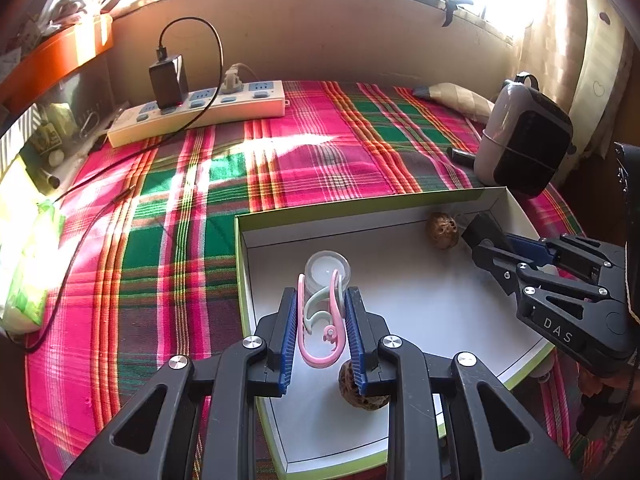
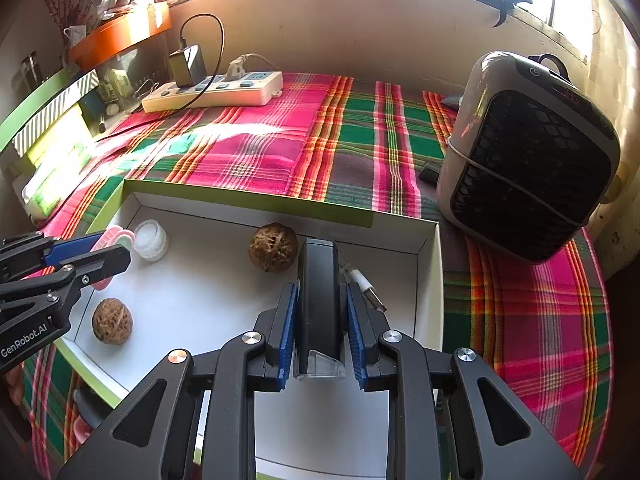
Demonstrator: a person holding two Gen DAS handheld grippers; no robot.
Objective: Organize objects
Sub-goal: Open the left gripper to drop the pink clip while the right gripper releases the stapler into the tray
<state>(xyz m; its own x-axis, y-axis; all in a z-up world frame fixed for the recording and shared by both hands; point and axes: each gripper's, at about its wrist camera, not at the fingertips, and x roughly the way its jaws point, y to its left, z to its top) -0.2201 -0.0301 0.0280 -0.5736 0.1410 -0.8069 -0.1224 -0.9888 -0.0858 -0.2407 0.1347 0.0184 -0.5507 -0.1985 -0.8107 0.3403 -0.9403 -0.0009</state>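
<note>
Here the left gripper [image 1: 322, 320], at the bottom centre of the left wrist view, has its blue-padded fingers [image 1: 289, 344] pinching a small clear plastic tube [image 1: 326, 280] with a white round cap; pink and pale green hook-shaped clips [image 1: 320, 332] loop around it. The bundle hangs over the near left part of a shallow white tray [image 1: 420, 304] with lime-green edges, which lies on a pink, green and orange plaid cloth [image 1: 280, 160] covering the counter.

In the right wrist view the right gripper [image 2: 322, 320] clamps a slim black block-shaped device [image 2: 320, 292] upright between its fingers [image 2: 288, 336]; the device has a clear wedge-shaped piece at its lower end, and a white cable with a metal USB plug [image 2: 370, 290] trails beside it. It sits over the far right corner of the tray.

Two wrinkled brown walnuts lie in the tray: one [image 2: 273, 253] near the far wall, just left of the black device, the other [image 2: 112, 321] near the left edge. In the left wrist view that second walnut is half hidden behind the left gripper's right finger.

The tray's near edge is covered by both grippers. Whether the tube touches the tray floor cannot be told. A grey and black fan-like appliance [image 2: 528, 160] stands at the right, and a white power strip [image 1: 200, 114] lies at the upper left.
</note>
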